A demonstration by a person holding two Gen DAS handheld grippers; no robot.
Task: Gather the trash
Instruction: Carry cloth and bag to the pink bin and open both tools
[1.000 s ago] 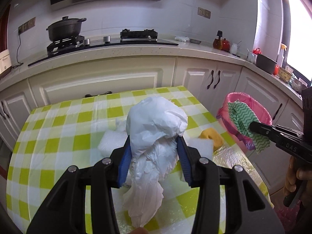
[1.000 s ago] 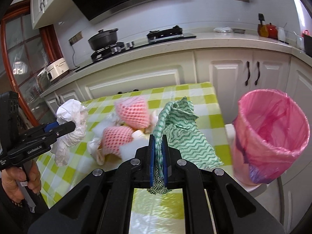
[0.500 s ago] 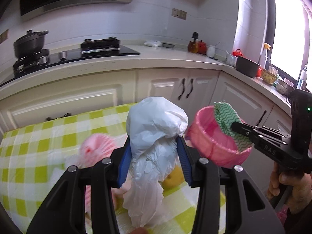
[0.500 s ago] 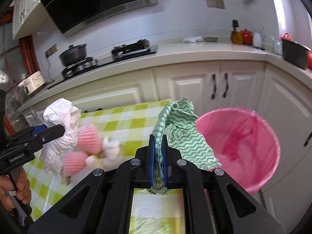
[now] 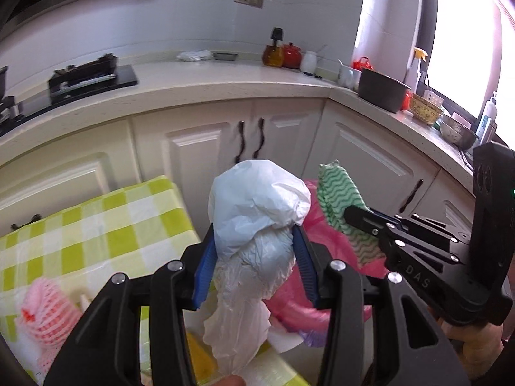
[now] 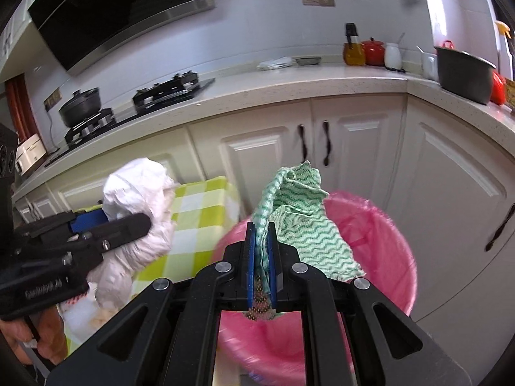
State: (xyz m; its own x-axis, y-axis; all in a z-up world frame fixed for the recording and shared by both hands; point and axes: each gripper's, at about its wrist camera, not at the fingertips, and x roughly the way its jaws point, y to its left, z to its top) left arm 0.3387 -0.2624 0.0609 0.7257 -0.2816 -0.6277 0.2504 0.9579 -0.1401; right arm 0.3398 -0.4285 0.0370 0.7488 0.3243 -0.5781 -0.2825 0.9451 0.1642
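Observation:
My left gripper (image 5: 254,241) is shut on a crumpled white plastic bag (image 5: 257,212), held in the air at the table's right edge, just left of the pink-lined trash bin (image 5: 325,225). In the right wrist view the bag (image 6: 138,199) and left gripper (image 6: 135,222) sit at the left. My right gripper (image 6: 261,228) is shut on a green wavy-patterned cloth (image 6: 299,212) and holds it over the open pink bin (image 6: 383,251). In the left wrist view the cloth (image 5: 338,196) and right gripper (image 5: 351,214) hang over the bin.
A table with a green checked cloth (image 5: 96,225) is at the left, with pink foam fruit nets (image 5: 45,315) on it. White cabinets (image 6: 354,148) and a countertop with a stove (image 6: 170,91) and pots stand behind the bin.
Both grippers have swung right, away from the table, with their loads. The cloth now hangs over the bin's opening and the white bag is beside the bin.

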